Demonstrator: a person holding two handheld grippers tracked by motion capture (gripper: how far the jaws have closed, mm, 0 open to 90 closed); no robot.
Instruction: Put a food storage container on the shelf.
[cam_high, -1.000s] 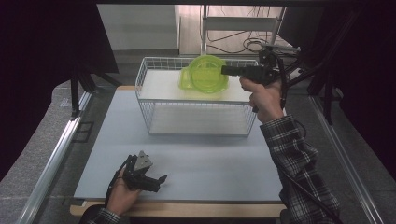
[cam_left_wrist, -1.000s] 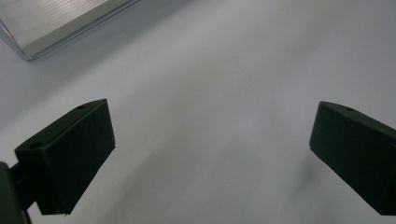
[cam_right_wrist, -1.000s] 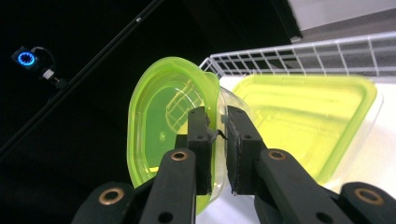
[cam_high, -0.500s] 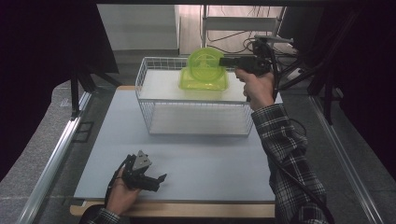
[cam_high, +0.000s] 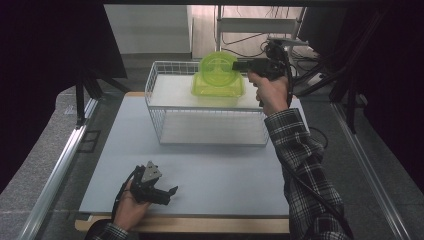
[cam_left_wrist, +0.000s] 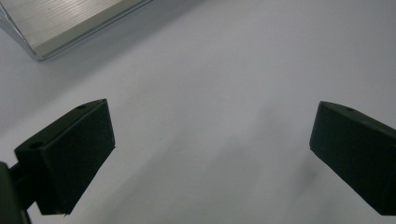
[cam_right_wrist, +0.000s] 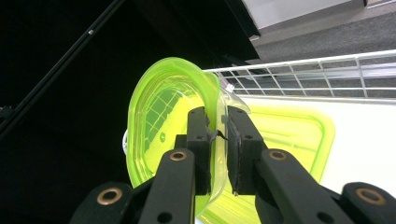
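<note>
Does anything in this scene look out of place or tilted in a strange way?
Yes. The round green bowl stands on its edge above the wire basket, pinched at the rim by the right hand-held gripper. A green tray lies flat beneath it. Nothing looks spilled or broken.

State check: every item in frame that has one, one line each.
green lid: held on edge, lifted above the container
green container: uncovered, sitting in the basket
wire basket: upright on the table
right gripper: shut on the lid's rim
left gripper: open, nothing between the jaws

Open mat (cam_high: 215, 165) in front lies free; the wire basket (cam_high: 165, 107) walls fence the green tray (cam_high: 217, 90)
</note>
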